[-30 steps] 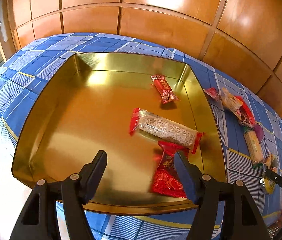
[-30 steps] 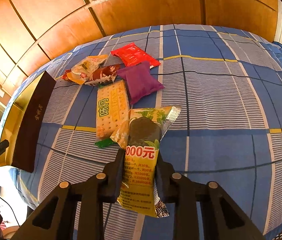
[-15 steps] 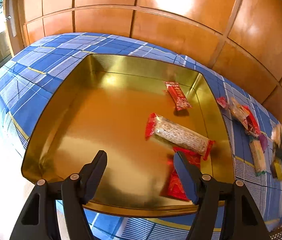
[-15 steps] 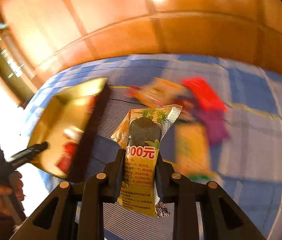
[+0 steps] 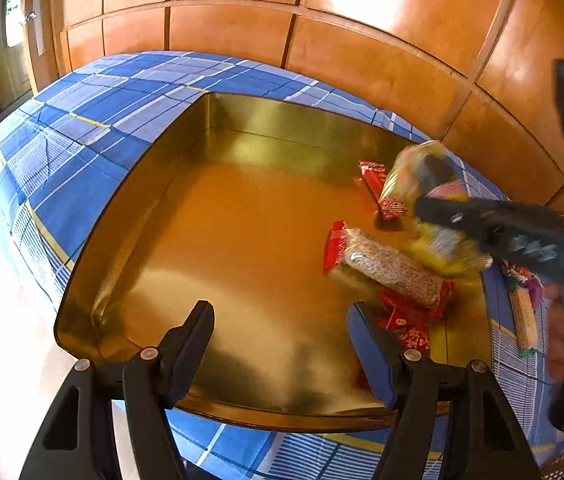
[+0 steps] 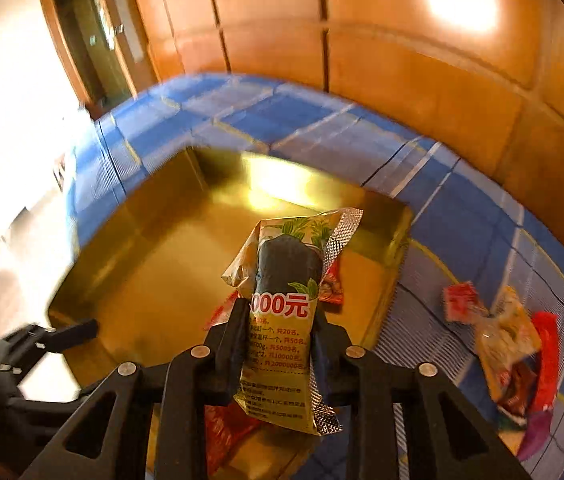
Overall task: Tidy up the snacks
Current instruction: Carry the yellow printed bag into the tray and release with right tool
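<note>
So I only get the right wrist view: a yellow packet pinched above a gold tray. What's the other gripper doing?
Observer: The left gripper hangs open over the tray's near rim, holding nothing.
Operator: What's hidden behind the yellow packet?
Observer: A long clear packet with red ends lies on the tray floor.
Operator: Anything else in there?
Observer: A red packet lies partly behind the left gripper's right finger.
</note>
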Motion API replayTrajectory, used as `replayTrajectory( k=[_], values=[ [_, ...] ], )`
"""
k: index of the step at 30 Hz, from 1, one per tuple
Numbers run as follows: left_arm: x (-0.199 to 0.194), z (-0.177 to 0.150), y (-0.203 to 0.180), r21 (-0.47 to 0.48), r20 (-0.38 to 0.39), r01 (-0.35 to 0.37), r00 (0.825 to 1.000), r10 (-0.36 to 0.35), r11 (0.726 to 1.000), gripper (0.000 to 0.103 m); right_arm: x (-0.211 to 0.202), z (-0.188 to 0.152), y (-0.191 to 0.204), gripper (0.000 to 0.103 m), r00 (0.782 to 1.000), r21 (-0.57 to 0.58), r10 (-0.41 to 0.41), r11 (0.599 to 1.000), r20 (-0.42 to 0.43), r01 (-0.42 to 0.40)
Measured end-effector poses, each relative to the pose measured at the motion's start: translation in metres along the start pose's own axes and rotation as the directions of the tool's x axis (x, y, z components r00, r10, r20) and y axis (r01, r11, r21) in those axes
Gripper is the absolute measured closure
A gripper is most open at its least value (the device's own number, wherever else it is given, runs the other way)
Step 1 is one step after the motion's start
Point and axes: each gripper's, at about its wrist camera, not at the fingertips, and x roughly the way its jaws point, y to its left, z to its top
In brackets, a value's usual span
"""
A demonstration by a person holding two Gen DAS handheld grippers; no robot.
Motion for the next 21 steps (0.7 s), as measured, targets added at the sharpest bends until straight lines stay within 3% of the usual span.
replayTrajectory(
  k=[6, 21],
  values=[
    [0.003, 0.0, -0.001, 0.001, -0.005, 0.007, 1.0, -0.007, 1.0, 0.033, 0.003, -0.013, -0.005, 0.07, 0.998, -0.023, -0.069, 0.997, 0.0, 0.069],
    [-0.015, 0.0, -0.022, 0.067, 0.03, 0.006, 1.0, -0.008, 0.998, 0.033, -0.055, -0.05, -0.014, 0.07, 0.991, 0.112, -0.054, 0.993, 0.119, 0.041]
  ],
)
